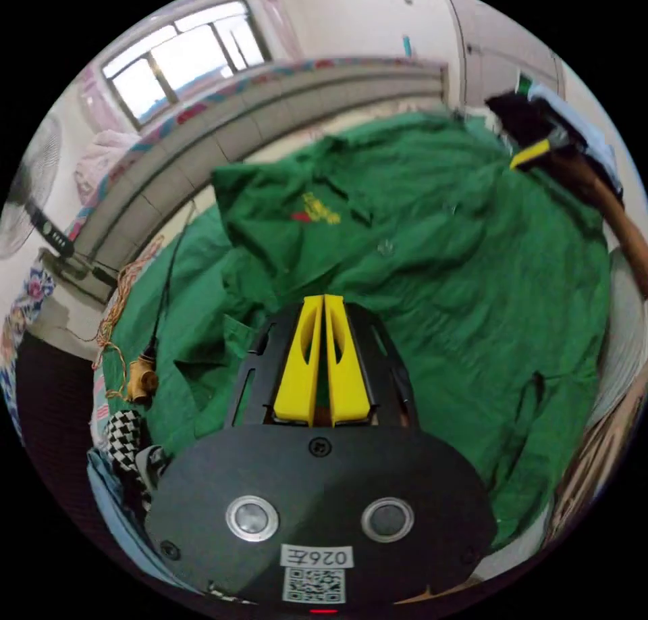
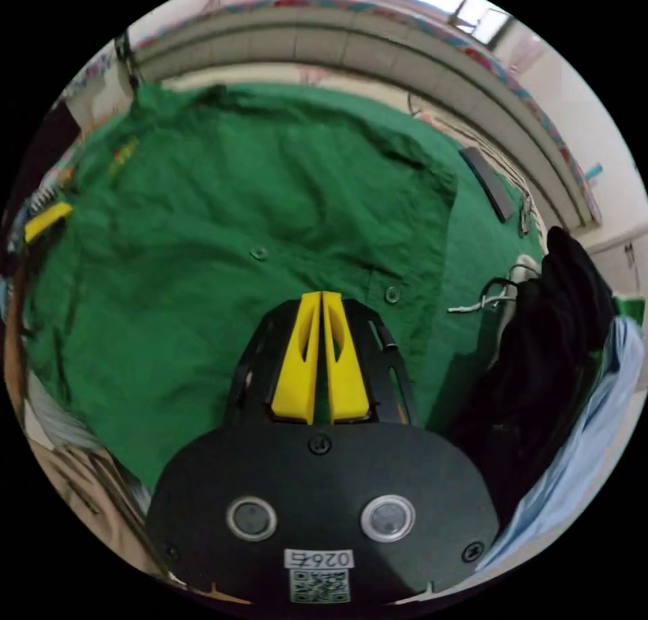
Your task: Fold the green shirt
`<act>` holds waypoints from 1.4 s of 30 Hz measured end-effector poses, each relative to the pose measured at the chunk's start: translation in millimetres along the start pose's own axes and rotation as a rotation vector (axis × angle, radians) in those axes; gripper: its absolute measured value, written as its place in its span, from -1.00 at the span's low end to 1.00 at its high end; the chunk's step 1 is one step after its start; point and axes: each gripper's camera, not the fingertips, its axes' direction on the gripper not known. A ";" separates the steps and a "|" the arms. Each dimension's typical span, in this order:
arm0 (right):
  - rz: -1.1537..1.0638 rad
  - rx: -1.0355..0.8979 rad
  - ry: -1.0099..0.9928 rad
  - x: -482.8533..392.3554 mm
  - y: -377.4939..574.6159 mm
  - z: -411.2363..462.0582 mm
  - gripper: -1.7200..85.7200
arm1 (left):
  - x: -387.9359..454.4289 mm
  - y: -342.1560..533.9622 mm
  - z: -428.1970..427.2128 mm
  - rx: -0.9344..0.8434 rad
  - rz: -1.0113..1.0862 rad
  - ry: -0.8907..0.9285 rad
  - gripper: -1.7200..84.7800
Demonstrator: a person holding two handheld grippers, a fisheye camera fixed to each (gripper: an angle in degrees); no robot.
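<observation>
Our left hand-held gripper (image 1: 323, 300) has its yellow jaws pressed together with nothing visibly between them, the tips poised over the green shirt (image 1: 418, 269); whether they touch the cloth we cannot tell. Our right hand-held gripper (image 2: 321, 297) is likewise closed to a sliver and seems to hold nothing, its tips just below a button (image 2: 392, 295) on the shirt's front. In the left gripper view the other hand-held gripper's yellow jaw shows at the shirt's far edge (with a person's arm (image 1: 617, 215) behind it). The shirt lies spread across the bed (image 2: 270, 73), front up, its chest emblem (image 1: 320, 209) showing and one sleeve rumpled to the side. A pile of dark clothes (image 2: 547, 350) sits just beside it. We judge the folding barely begun: the body looks flattened, yet no fold is made, so sleeves and sides remain.
</observation>
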 end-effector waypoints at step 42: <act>-0.372 0.107 -0.874 -464.0 287.0 69.1 -0.92 | -83.4 209.1 -102.6 -0.014 -0.418 0.444 -0.98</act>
